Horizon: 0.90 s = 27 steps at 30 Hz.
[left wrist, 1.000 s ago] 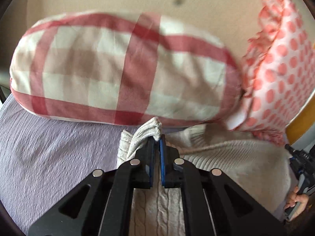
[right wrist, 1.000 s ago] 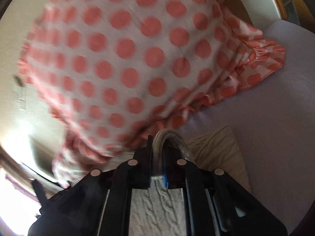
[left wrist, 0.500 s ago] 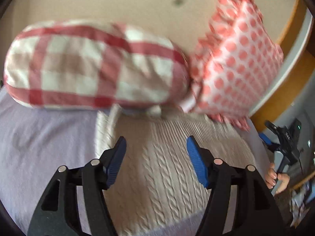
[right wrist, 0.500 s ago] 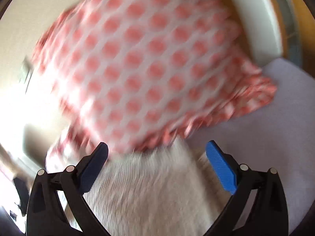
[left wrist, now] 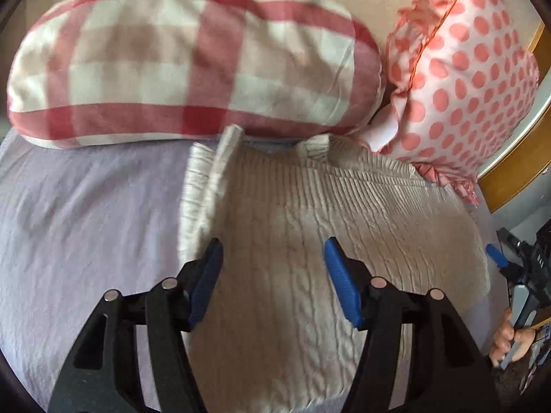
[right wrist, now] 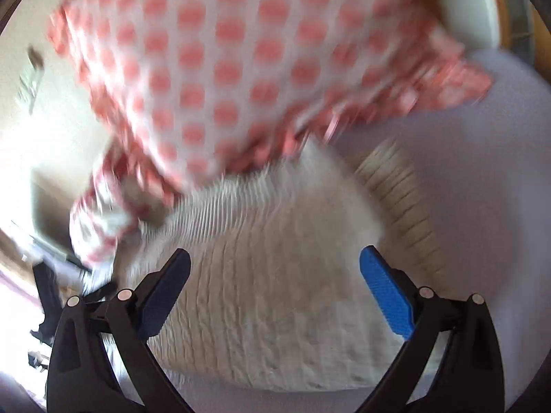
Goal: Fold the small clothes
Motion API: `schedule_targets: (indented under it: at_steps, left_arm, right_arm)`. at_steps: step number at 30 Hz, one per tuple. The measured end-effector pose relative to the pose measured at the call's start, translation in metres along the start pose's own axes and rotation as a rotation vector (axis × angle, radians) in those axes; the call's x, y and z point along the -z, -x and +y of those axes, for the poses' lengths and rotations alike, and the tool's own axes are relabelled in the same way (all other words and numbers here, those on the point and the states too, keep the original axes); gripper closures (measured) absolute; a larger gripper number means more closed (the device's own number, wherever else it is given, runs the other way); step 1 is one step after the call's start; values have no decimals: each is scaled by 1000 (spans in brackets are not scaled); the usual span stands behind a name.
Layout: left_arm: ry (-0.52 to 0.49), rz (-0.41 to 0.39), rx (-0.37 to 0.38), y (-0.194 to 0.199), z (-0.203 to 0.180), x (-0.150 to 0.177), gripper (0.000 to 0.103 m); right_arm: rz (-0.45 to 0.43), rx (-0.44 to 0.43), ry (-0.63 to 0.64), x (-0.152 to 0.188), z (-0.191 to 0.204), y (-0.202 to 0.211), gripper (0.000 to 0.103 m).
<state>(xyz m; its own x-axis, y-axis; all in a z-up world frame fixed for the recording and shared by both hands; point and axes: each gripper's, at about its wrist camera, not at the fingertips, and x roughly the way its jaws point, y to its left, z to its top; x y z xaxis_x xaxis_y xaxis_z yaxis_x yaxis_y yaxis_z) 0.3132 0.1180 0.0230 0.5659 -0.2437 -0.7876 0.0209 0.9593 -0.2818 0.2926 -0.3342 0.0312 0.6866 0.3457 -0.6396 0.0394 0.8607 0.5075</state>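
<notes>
A cream cable-knit sweater (left wrist: 310,227) lies folded flat on the lilac bedsheet (left wrist: 86,213), its far edge against the pillows. A folded strip of it (left wrist: 213,186) runs along its left side. My left gripper (left wrist: 272,265) is open and empty just above the sweater's near half. In the right wrist view the sweater (right wrist: 275,292) is blurred, with a ribbed edge (right wrist: 399,203) at its right. My right gripper (right wrist: 275,275) is open and empty above it. The right gripper also shows at the left wrist view's right edge (left wrist: 496,258).
A red-and-white checked pillow (left wrist: 193,58) and a pink polka-dot pillow (left wrist: 468,79) stand against the wall behind the sweater. The polka-dot pillow (right wrist: 220,69) fills the right wrist view's top. A wooden bed frame (left wrist: 516,158) lies at the right.
Both grippers were shut on sweater edges a second ago; both have opened, let go and drawn back. The sweater now lies flat on the bed.
</notes>
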Motion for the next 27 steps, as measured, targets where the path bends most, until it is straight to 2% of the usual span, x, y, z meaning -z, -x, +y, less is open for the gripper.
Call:
schedule_targets:
  at_steps: [2,3,5,9,13,14,15,17,19,23,25,27]
  left_arm:
    - [29,-6,4,10,15,1,38]
    - [47,-4,9,12,22,1,38]
    - [82,1,16,11,36,1,38]
    - [122,-2,26,10,53,1,38]
    - [118,1,24,11,53,2,38]
    - [111,0,22,11,51,2,38]
    - [107,-1,22,9,48,1,38]
    - [103,-6,28,10,46,0,37]
    - [98,-13,31,10,45,-2,35]
    - [91,-17,43,10,45,-2,35]
    - [87,-15,46,9,45,-1,35]
    - [88,-14,44,7,45,-1,35]
  right_arm:
    - [-73,37,-19,-11,-16,17,5]
    - [-68,29,-30,-15,-24,19,12]
    - [-16,9,-30,-21,-29,8,19]
    - [43,57,40,-24,-20,-21,35]
    - [90,94,52,-29,-20,-47,42]
    - [100,113,52,-30,-21,-54,53]
    - [108,116,55,-31,-23,-58,79]
    - [121,92,51,-28,-26,-62,88]
    - [77,89,64,-26,-25,-53,93]
    - [18,85,-18,-33,-42,-35,94]
    - [16,87,-44,-34,-48,-33,94]
    - [44,136,-41,-31,-49,-42,94]
